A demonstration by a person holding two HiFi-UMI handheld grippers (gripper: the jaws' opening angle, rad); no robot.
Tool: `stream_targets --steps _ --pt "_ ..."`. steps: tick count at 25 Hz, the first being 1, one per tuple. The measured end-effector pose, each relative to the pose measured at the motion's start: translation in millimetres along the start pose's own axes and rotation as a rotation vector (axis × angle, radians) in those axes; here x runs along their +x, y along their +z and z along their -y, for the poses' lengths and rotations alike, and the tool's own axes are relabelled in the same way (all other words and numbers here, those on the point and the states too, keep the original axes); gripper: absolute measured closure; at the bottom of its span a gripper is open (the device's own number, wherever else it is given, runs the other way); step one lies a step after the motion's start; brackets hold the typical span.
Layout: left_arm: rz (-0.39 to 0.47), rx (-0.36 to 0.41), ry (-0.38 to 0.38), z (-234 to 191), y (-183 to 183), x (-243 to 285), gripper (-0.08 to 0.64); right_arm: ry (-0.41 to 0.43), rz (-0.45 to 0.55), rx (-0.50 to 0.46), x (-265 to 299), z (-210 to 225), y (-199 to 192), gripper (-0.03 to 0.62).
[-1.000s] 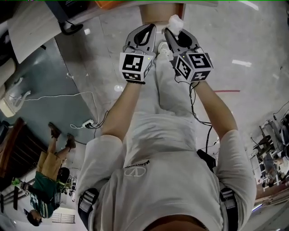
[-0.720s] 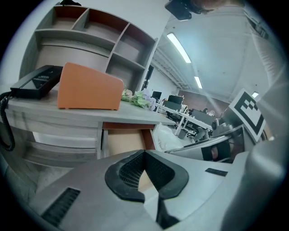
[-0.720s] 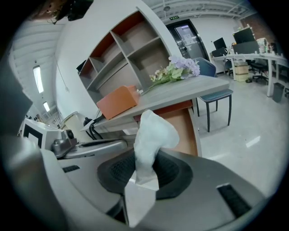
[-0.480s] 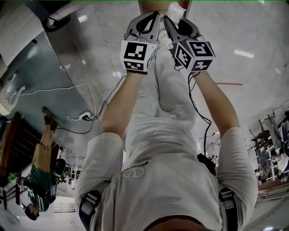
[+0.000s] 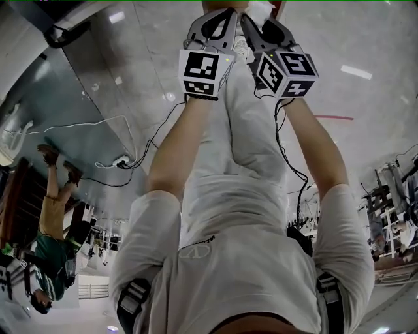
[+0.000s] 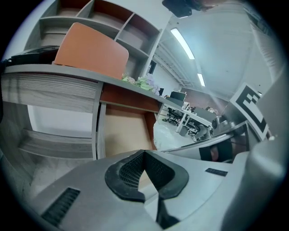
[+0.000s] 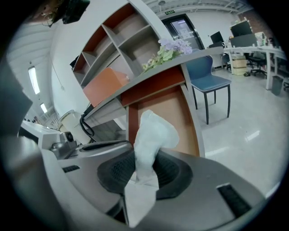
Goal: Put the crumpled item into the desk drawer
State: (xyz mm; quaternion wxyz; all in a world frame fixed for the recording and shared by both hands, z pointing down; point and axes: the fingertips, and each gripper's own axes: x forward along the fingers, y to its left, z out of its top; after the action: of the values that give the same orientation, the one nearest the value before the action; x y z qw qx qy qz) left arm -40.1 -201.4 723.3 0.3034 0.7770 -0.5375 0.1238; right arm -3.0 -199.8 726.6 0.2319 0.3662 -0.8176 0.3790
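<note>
A white crumpled tissue (image 7: 151,135) sticks up between the pads of my right gripper (image 7: 144,158), which is shut on it. In the head view the tissue (image 5: 261,9) shows at the top edge, past the right gripper (image 5: 253,18). My left gripper (image 5: 227,14) is held close beside it on the left, shut and empty, its pads meeting in the left gripper view (image 6: 144,155). Just ahead of both is the desk drawer (image 7: 165,115), open, with a tan bottom and red-brown sides, also seen in the left gripper view (image 6: 124,133).
The desk top (image 6: 67,74) above the drawer carries an orange panel (image 6: 90,47), shelves (image 6: 131,27) and flowers (image 7: 169,49). A blue chair (image 7: 210,79) stands to the right of the desk. A white cable (image 5: 78,127) and a power strip (image 5: 121,162) lie on the floor at left, near another person (image 5: 46,222).
Both grippers have moved forward together toward the drawer, now at the head view's top edge. The tissue stays clamped in the right gripper.
</note>
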Motion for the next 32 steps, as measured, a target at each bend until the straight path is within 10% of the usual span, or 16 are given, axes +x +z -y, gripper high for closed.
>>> stream_targets --steps 32 --pt "-0.071 -0.032 0.013 -15.8 -37.7 28.9 0.558 -0.033 -0.065 -0.002 38.5 24.8 -26.8 0.474"
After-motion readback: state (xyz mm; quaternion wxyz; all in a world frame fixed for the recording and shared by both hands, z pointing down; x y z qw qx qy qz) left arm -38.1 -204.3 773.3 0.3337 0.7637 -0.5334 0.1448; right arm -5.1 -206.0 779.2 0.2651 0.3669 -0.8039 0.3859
